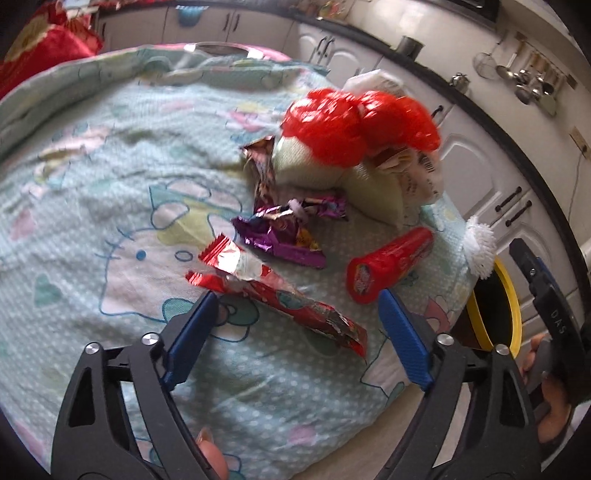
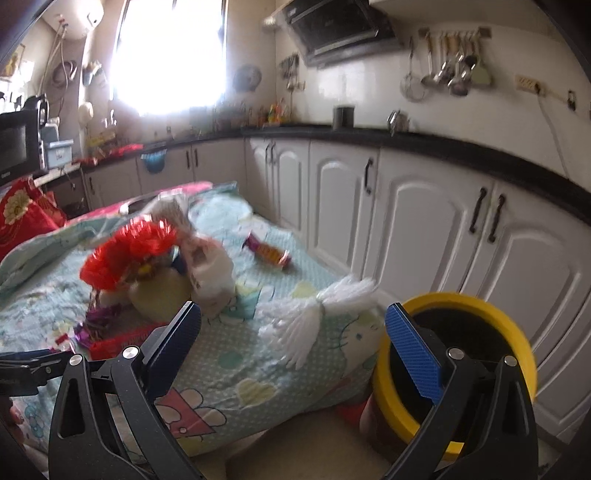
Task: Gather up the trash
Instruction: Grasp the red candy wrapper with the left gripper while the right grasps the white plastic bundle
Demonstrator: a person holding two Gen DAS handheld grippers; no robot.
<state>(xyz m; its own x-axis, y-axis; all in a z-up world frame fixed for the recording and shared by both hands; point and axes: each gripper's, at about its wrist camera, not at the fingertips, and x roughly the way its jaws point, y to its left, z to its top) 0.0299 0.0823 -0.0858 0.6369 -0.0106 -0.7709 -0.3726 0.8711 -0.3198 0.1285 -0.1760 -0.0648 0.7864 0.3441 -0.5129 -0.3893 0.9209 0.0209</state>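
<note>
We saw a home kitchen: white cabinets (image 2: 424, 206) under a dark countertop (image 2: 443, 147), range hood (image 2: 340, 29), ladles hung on the wall (image 2: 454, 74), microwave (image 2: 16, 144) by the window (image 2: 170, 55).

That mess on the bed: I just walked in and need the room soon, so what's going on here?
A person is clearing trash off the bedspread with a handheld gripper in each hand. The left gripper is open over the long red wrapper, not gripping it. The purple wrapper, a red tube and the pile under a red bag lie untouched. The right gripper is open and empty near the yellow-rimmed bin beside the bed.
</note>
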